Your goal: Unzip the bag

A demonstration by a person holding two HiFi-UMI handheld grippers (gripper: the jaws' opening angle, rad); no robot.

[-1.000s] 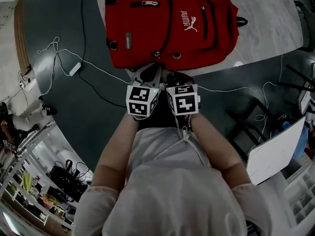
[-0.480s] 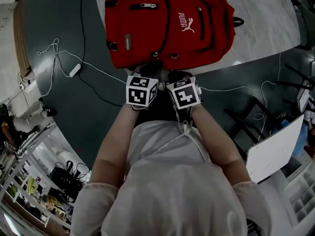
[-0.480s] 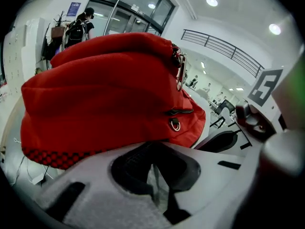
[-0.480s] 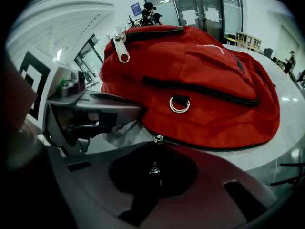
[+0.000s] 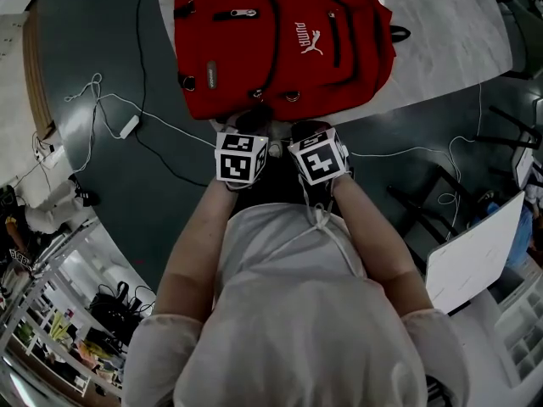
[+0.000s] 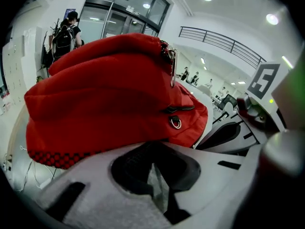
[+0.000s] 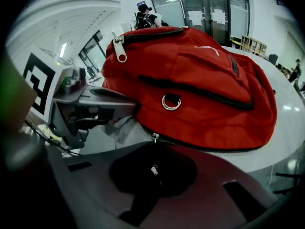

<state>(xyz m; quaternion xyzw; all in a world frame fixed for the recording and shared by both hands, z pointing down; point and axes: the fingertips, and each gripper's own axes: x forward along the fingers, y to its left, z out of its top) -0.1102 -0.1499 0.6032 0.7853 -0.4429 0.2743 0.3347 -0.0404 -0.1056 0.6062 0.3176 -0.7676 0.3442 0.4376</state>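
Head view: a red fabric backpack with black zips (image 5: 280, 45) lies flat on a pale, stone-patterned tabletop (image 5: 458, 32), its lower edge towards the person and a white logo (image 5: 307, 39) on its front. The left gripper (image 5: 254, 119) and right gripper (image 5: 305, 130) sit side by side at that lower edge, each carrying a black-and-white marker cube (image 5: 240, 157). Left gripper view: the jaws are drawn together, their tips meeting just under the backpack's (image 6: 105, 99) lower edge, with only a pale wedge visible behind the tips. Whether the left gripper (image 6: 153, 163) pinches any fabric cannot be told. Right gripper view: the right gripper (image 7: 153, 168) has its jaws closed on a small metal zipper pull (image 7: 153, 170), which hangs from the slider (image 7: 155, 137) on the lowest black zip. A metal ring (image 7: 171, 102) sits above on the backpack (image 7: 200, 89).
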